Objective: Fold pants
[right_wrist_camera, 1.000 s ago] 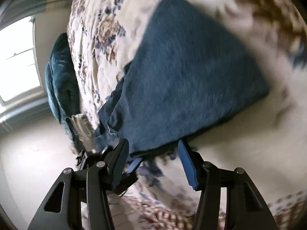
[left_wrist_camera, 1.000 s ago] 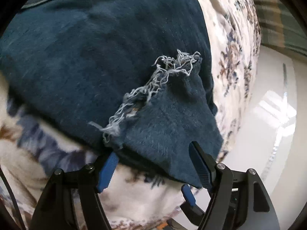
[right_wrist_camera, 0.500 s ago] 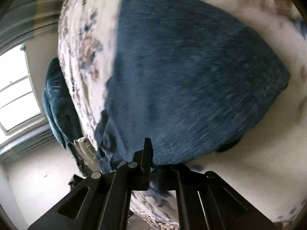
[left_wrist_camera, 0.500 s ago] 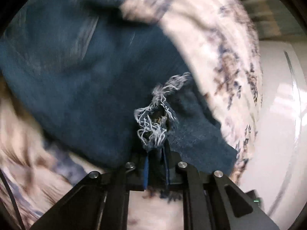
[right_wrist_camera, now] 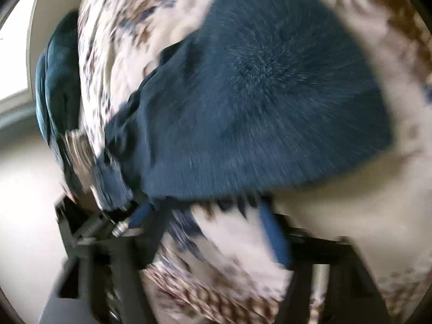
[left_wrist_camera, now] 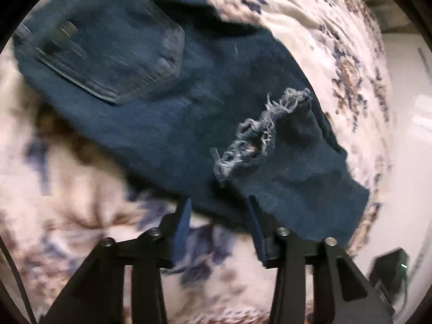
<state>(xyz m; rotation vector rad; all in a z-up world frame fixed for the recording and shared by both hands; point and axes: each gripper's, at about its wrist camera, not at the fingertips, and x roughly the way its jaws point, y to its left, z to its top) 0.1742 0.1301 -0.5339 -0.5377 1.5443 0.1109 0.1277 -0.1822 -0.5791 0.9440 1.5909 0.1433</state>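
Observation:
Dark blue jeans lie folded on a floral bedspread, back pocket at the upper left and a frayed rip near the middle. My left gripper hovers just short of the jeans' near edge, jaws opening, its blue pads clear of the denim. In the blurred right wrist view the folded jeans fill the centre. My right gripper stands at their near edge with jaws opening. Only bedspread shows between its pads.
The bed's edge curves down the right of the left wrist view, with pale floor beyond and a dark box with a green light on it. A teal cushioned seat and a bright window lie left of the bed.
Both grippers stood open a second ago, then shut on the jeans' near edge. Now both have let go and drawn back. The left one has risen, bringing the back pocket into view.

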